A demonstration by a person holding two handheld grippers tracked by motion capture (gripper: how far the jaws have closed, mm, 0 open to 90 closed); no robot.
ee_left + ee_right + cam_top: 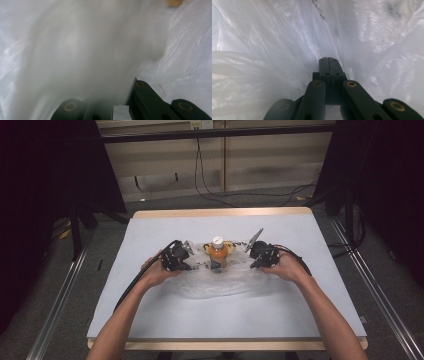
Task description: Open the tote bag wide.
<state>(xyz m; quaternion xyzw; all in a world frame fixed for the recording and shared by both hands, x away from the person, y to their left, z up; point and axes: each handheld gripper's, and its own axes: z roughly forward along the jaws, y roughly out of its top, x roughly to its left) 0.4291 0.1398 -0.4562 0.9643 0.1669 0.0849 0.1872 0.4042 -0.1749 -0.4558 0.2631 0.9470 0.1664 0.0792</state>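
A clear plastic bag (220, 284) lies crumpled on the middle of the table. An orange bottle (218, 254) with a white cap stands upright inside it. My left gripper (189, 263) holds the bag's left side and my right gripper (251, 262) its right side, with the bottle between them. In the right gripper view the jaws (329, 63) are pressed together with bag film (274, 50) gathered around their tips. In the left gripper view blurred film (75, 50) drapes over the jaws and hides the tips. An orange bit of the bottle (175, 2) shows at the top edge.
The table has a pale sheet (150, 315) over a wooden top, with bare room in front of and behind the bag. Black cables trail from both grippers. Dark stands and floor cables lie beyond the far edge.
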